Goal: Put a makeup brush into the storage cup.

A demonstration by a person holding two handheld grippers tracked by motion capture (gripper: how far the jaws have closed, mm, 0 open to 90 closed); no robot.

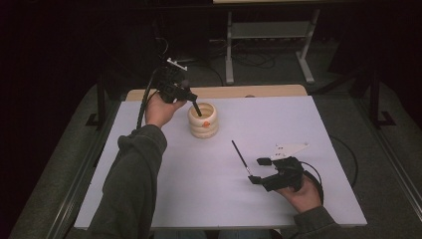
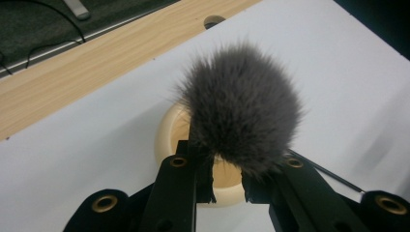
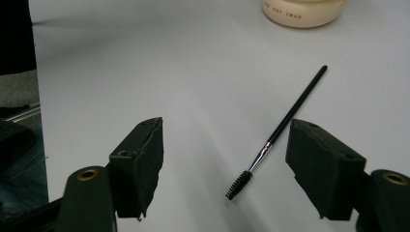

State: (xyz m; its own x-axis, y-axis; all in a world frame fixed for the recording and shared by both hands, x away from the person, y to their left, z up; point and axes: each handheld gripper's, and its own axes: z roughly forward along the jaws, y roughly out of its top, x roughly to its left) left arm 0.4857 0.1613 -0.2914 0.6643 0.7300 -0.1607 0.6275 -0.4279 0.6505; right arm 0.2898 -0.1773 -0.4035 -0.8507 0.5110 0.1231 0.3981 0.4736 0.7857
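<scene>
A fluffy grey makeup brush (image 2: 241,121) is held over the mouth of a cream ribbed holder (image 1: 203,120), with its dark handle seen in the high view slanting down into the opening. The brush is gripped by the left gripper (image 2: 227,186), whose jaws are drawn close together on the handle just below the bristles. The holder is stood on the white table (image 1: 199,179) toward its far side, near a strip of bare wood (image 1: 278,91). Well apart from it, nearer the person, a thin black spoolie brush (image 3: 278,135) is laid flat on the table. It is flanked by the right gripper (image 3: 225,164), whose jaws are spread wide with nothing clasped between them, the spoolie's bristled end lying between the two pads without being touched.
</scene>
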